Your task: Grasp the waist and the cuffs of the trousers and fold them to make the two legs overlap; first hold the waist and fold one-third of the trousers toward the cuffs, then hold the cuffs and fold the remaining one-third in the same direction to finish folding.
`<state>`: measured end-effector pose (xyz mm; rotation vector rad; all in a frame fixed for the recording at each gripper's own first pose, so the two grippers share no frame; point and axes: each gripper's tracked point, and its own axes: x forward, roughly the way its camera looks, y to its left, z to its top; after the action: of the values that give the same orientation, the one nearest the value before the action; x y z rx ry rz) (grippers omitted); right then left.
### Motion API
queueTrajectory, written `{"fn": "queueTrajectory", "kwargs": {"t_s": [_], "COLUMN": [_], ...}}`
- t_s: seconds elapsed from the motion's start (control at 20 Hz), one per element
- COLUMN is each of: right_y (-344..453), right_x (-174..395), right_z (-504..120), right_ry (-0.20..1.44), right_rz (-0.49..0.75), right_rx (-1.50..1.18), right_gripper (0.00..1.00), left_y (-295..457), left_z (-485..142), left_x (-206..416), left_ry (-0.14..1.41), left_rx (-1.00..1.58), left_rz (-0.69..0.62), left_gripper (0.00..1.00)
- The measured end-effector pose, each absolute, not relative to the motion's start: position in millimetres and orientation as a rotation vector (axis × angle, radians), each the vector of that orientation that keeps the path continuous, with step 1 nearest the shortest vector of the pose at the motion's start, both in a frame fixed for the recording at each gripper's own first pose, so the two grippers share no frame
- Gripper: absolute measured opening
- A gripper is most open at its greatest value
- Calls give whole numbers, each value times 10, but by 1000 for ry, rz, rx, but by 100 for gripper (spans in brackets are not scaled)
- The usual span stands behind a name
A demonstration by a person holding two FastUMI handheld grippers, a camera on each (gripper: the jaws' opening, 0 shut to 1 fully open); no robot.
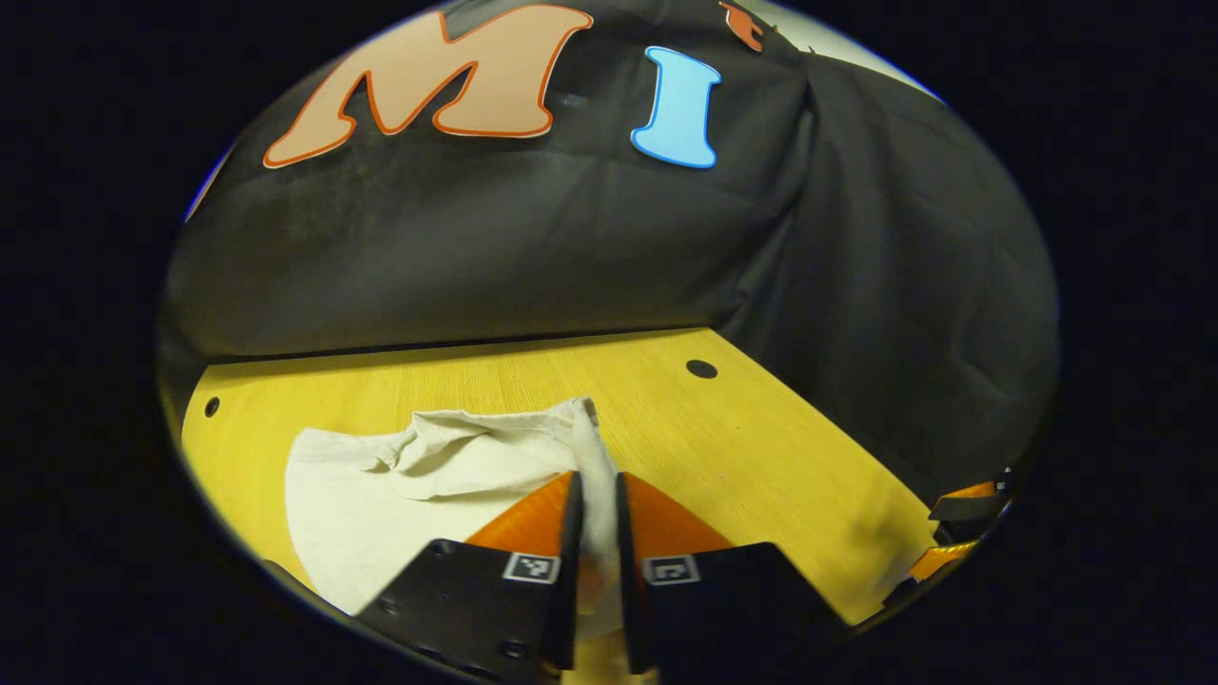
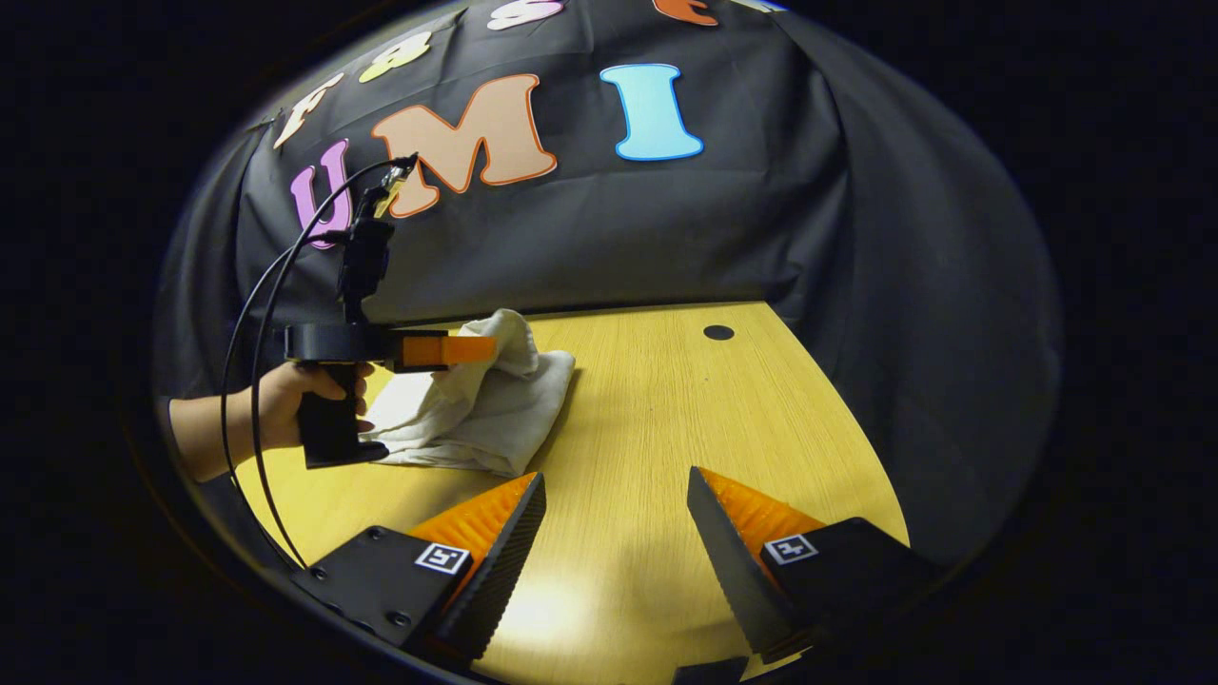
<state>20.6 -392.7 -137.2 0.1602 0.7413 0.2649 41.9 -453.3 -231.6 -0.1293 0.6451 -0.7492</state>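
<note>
The trousers lay bunched into a compact pale heap on the far left part of the wooden tabletop as the right gripper view had it, close under the black cloth wall. The left gripper had its fingers clenched on a raised ridge of that cloth, which ran up between them in a narrow band, and in the left gripper view the rest of the garment spread off to the left of the grip and lay flat on the wood. In the right gripper view that same tool stood out at the heap, held by a person's hand with a cable looping up from it. The right gripper was released, its fingers spread wide over bare wood with nothing between them, and it stood well apart from the fabric. The relation that mattered was plain: the heap lay ahead and to the left of the right gripper's fingers, and its loose edge reached toward them along the tabletop. The left gripper was already on the cloth, so it was by far the nearer. Whether the pinched part was waist or cuff could not be told, since the folds hid the shape. Judging by the bundle, the folding looked well along, and any further fold would probably need the free gripper brought across to the near edge.
</note>
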Motion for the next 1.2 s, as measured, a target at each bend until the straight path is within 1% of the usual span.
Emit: {"fn": "queueTrajectory", "kwargs": {"t_s": [0.2,0.25,0.4,0.45,0.7,1.0,1.05,1.1,1.15,1.2], "right_y": [-3821,-3795,-3685,-3631,-3480,-3283,-3245,-3219,-3186,-3133], "right_x": [312,361,475,524,650,613,590,529,491,455], "right_z": [-1208,-1144,-900,-810,-339,277,337,389,436,464], "right_ry": [689,666,579,547,424,287,270,256,245,236], "right_rz": [282,279,252,246,197,134,132,130,132,135], "right_rx": [153,149,160,164,153,162,159,151,142,134], "right_gripper": [97,97,97,97,96,96,96,96,96,96], "left_y": [-4314,-4222,-3739,-3523,-2532,-1608,-1526,-1446,-1378,-1293], "left_z": [-2023,-1931,-1652,-1537,-997,-602,-576,-588,-618,-617], "left_x": [415,398,410,421,332,52,8,-29,-46,-66], "left_ry": [555,535,461,428,264,175,172,173,174,174], "left_rx": [-106,-114,-130,-121,7,99,97,92,83,78], "left_rz": [-708,-690,-593,-556,-416,-303,-296,-289,-282,-267], "left_gripper": [92,96,94,95,95,95,96,100,96,96]}}
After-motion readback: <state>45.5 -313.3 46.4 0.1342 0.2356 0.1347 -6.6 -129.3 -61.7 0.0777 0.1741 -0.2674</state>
